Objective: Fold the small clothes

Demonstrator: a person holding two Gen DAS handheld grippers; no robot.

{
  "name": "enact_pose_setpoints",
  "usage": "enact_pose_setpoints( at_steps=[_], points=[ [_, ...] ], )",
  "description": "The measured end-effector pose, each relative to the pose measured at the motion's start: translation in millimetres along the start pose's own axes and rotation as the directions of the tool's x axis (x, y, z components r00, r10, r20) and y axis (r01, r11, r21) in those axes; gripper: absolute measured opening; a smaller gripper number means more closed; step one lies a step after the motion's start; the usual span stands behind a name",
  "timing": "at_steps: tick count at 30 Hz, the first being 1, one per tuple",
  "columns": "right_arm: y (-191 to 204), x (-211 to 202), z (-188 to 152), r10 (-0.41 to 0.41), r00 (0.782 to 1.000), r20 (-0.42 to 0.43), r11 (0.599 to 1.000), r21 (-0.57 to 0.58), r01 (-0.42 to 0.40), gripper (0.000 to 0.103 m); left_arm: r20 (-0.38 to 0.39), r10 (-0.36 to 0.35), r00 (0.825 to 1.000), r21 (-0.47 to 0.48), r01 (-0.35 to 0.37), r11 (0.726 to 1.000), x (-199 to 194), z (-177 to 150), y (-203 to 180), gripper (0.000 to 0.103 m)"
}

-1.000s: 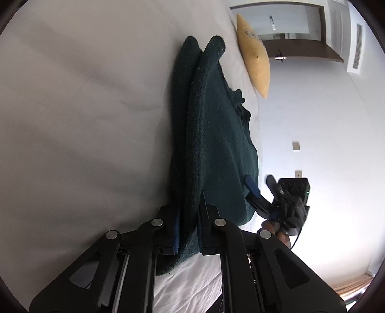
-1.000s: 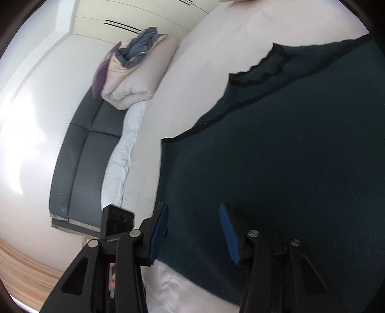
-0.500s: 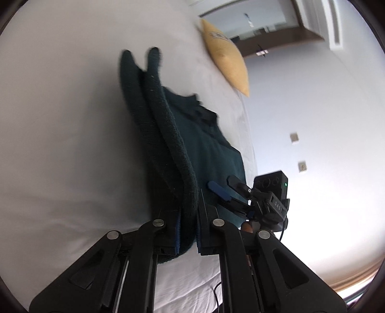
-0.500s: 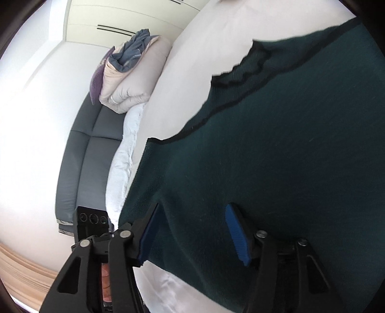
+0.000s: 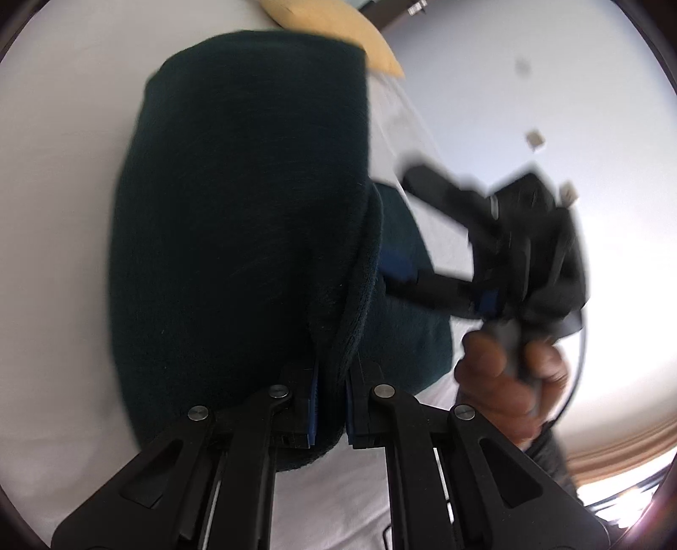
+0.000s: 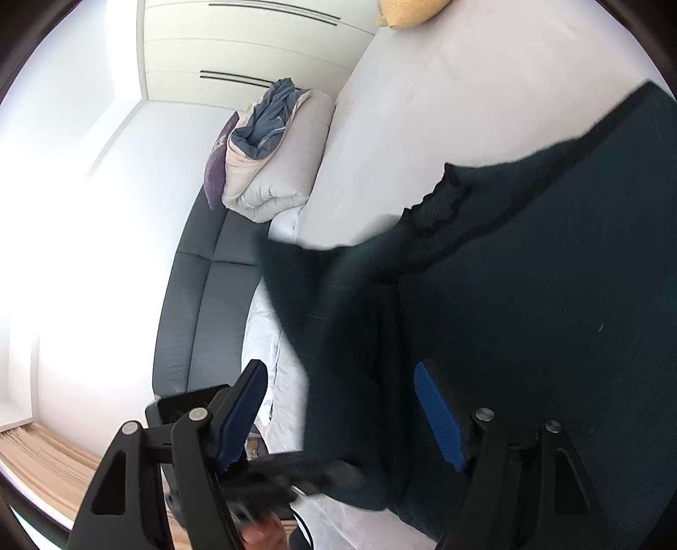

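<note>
My right gripper (image 5: 427, 237) was smeared by motion in the left wrist view, one blue pad half hidden behind the dark green garment (image 5: 237, 203); the yellow cushion (image 6: 412, 12) was cut off at the far edge; my left gripper (image 6: 271, 478) showed only as a dark blur.

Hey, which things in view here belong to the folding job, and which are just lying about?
Part of the job:
- dark green sweater
- left gripper, shut on the sweater's edge
- right gripper, jaws opening, sweater between them
- white bed it lies on

Just lying about:
- yellow pillow
- rolled duvet
- grey sofa
- wardrobe
</note>
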State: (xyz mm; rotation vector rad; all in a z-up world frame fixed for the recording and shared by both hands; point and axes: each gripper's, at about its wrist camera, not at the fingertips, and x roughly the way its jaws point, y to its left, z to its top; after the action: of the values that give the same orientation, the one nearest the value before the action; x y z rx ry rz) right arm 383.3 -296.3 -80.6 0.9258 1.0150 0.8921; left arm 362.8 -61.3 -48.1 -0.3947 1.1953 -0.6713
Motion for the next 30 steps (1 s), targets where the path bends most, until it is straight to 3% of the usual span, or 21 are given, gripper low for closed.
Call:
enact_pose_setpoints(
  at_steps=[6, 8, 12, 17, 24, 30],
  points=[
    [-19.9, 9.9, 11.0, -0.131, 0.99, -0.061, 0.991, 0.012, 0.132, 0.072, -0.034, 0.079, 0.996, 0.063, -0.077, 0.995, 40.7, -18.3, -26.4, 0.008],
    [-28.4, 8.7, 13.2, -0.153, 0.987, -0.052, 0.987, 0.034, 0.155, 0.056, -0.025, 0.093, 0.995, 0.067, -0.091, 0.994, 44.4, -22.9, -29.0, 0.008],
    [-36.5, 6.2, 19.5, -0.18, 0.984, -0.007, 0.982, 0.057, 0.18, 0.042, -0.02, 0.095, 0.995, 0.066, -0.093, 0.993, 38.8, -37.2, -31.9, 0.008],
    [-28.0, 6.0, 26.0, -0.249, 0.968, 0.028, 0.968, 0.005, 0.249, 0.017, -0.012, 0.09, 0.996, 0.064, -0.089, 0.994, 34.0, -47.2, -47.8, 0.008],
    [-12.2, -21.5, 39.6, -0.286, 0.955, 0.071, 0.953, -0.077, 0.292, 0.014, -0.004, 0.039, 0.999, 0.095, -0.038, 0.995, 40.6, -42.9, -86.7, 0.008],
    [-14.1, -51.0, 60.7, -0.324, 0.945, 0.047, 0.935, -0.133, 0.328, 0.014, -0.013, 0.017, 1.0, 0.1, -0.015, 0.995, 60.6, -49.6, -108.1, 0.008]
  ],
)
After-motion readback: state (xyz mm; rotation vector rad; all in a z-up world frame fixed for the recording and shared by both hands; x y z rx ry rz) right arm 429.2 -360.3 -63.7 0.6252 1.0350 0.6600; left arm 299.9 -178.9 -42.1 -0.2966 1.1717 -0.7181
